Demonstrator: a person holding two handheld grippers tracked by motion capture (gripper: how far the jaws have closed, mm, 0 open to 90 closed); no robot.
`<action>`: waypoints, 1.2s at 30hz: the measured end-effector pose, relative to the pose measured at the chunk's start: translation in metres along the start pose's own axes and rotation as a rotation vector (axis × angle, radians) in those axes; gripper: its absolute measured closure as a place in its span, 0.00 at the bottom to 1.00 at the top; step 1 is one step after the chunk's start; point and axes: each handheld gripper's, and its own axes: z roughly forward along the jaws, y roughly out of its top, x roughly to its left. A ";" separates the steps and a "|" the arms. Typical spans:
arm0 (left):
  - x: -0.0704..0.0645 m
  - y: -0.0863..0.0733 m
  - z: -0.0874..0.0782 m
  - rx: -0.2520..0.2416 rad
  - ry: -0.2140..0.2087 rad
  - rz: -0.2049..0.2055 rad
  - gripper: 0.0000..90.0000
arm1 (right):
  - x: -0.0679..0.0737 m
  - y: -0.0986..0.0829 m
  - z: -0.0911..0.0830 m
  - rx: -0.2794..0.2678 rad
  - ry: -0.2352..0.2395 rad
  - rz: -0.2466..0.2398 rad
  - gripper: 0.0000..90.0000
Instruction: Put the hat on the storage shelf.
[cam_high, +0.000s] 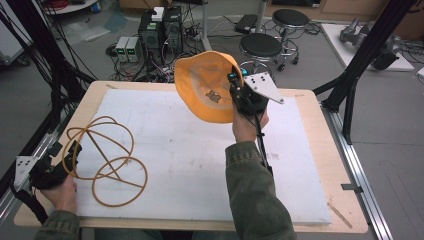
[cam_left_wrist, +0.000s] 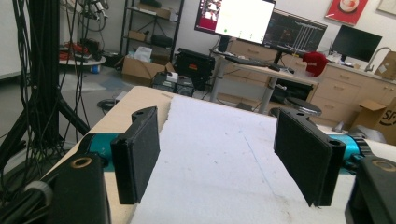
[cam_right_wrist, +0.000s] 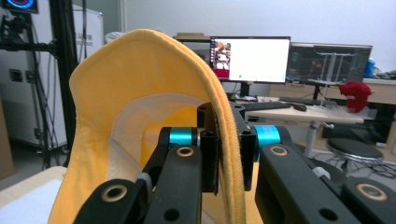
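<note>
Item: cap (cam_high: 207, 85), yellow; held up over far table (cam_high: 310, 107) edge, rim clamped in R tongs (cam_high: 235, 80), jaws tight on it. L tongs (cam_high: 65, 160) at near-left corner, jaws wide apart, nothing between; beside wire frame (cam_high: 107, 160) on white mat (cam_high: 200, 165).

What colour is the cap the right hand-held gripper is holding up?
Yellow-orange, with a paler lining inside. The cap shows best in the right gripper view.

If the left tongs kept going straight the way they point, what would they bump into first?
Probably nothing soon. The left tongs stand open, looking low along the white mat toward the table's far edge. The way looks free, though they might skim the mat; depth is hard to judge.
</note>
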 end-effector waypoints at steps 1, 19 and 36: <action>0.000 0.000 0.001 -0.001 -0.002 0.004 0.35 | 0.002 0.002 0.000 -0.008 0.002 0.000 0.94; 0.001 0.000 0.002 -0.005 -0.015 0.005 0.35 | 0.078 0.023 0.028 -0.111 0.078 -0.047 0.94; -0.002 0.000 0.003 -0.009 -0.017 0.039 0.35 | 0.153 0.018 0.054 -0.110 0.174 -0.092 0.94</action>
